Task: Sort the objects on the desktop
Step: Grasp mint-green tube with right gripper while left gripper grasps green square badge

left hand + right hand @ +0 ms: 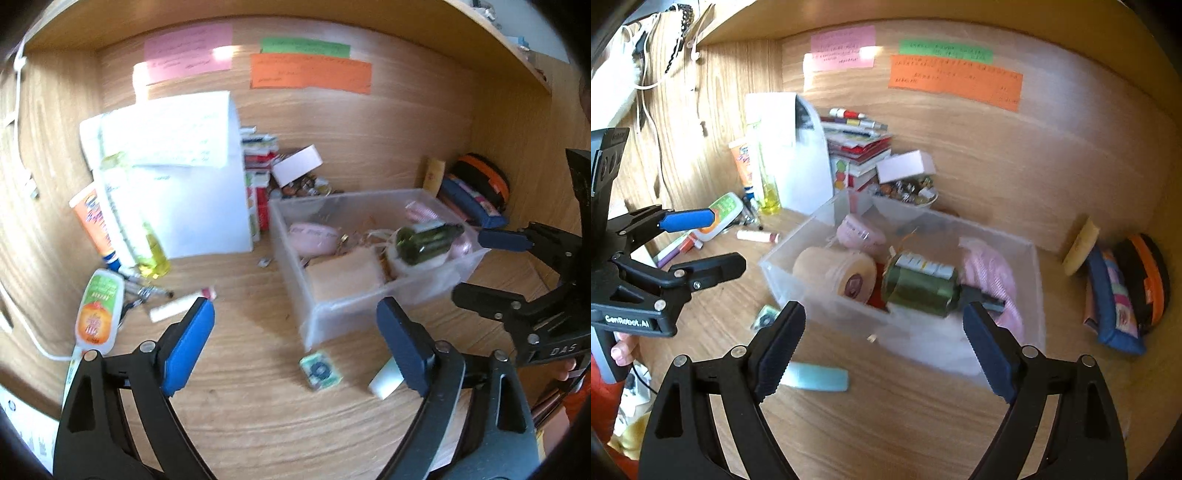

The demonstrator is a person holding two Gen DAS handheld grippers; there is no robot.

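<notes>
Where print is legible, left tongs (698, 240) read "GenRobot.AI".

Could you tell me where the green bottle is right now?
The green bottle lies on its side inside the clear bin, between the beige roll and pink pouch.

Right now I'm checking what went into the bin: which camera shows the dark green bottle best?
The right wrist view: the dark green bottle lies on its side in the clear bin, large, with its label strip and black neck visible. The left wrist view shows it smaller and farther off, with no label visible.
</notes>
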